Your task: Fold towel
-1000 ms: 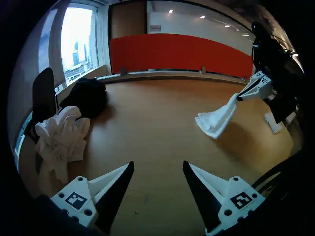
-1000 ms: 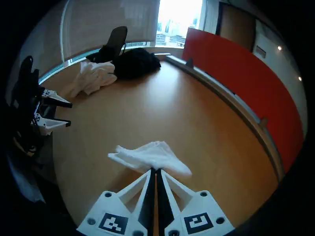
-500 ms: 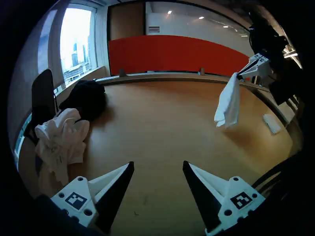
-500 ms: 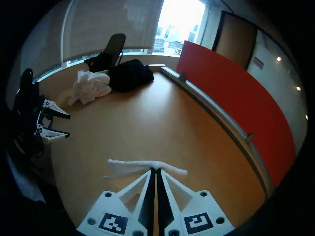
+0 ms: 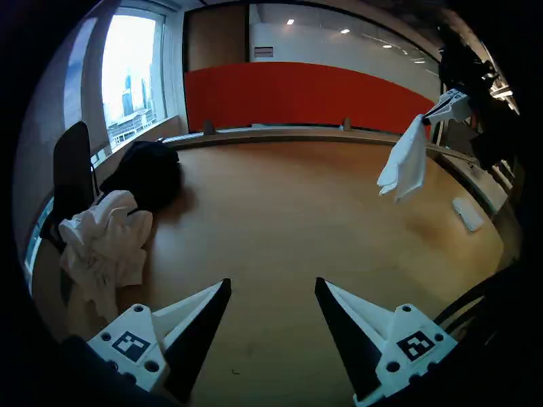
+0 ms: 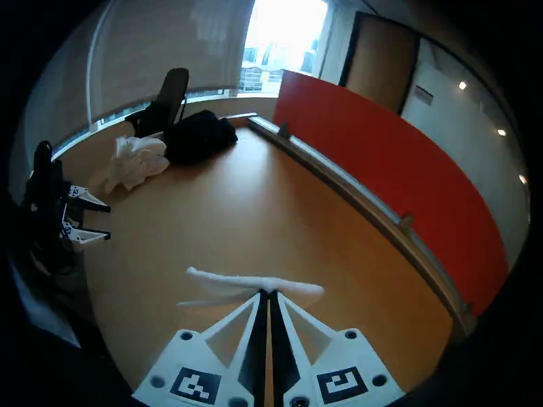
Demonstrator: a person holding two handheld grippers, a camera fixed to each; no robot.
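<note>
- Judged the step in hand as lifting and opening out the towel (image 5: 406,159) ahead of any fold, with no fold made yet.
- Found the right gripper (image 6: 269,298) clamped on an upper part of the cloth, with fabric pinched between fingers pressed together.
- Found the left gripper (image 5: 272,281) low over the table (image 5: 285,203), with fingers spread wide, holding nothing, well apart from the towel.
- Recommend raising the left gripper to a free corner on the held edge and pinching close to that corner. Then draw the two apart until the edge runs taut before lowering flat onto bare wood.
- Advise laying down away from the heap of white cloth (image 5: 105,247) and the dark bundle (image 5: 146,173) on the window side. Also keep away from the small folded white piece (image 5: 468,214) near the table edge.
- Noted the towel as white, small and limp, hanging clear of the table in a bunched drape with loose lower corners. Appears in the right gripper view edge-on, as a thin crumpled strip.
- Could not tell which corner is gripped.
</note>
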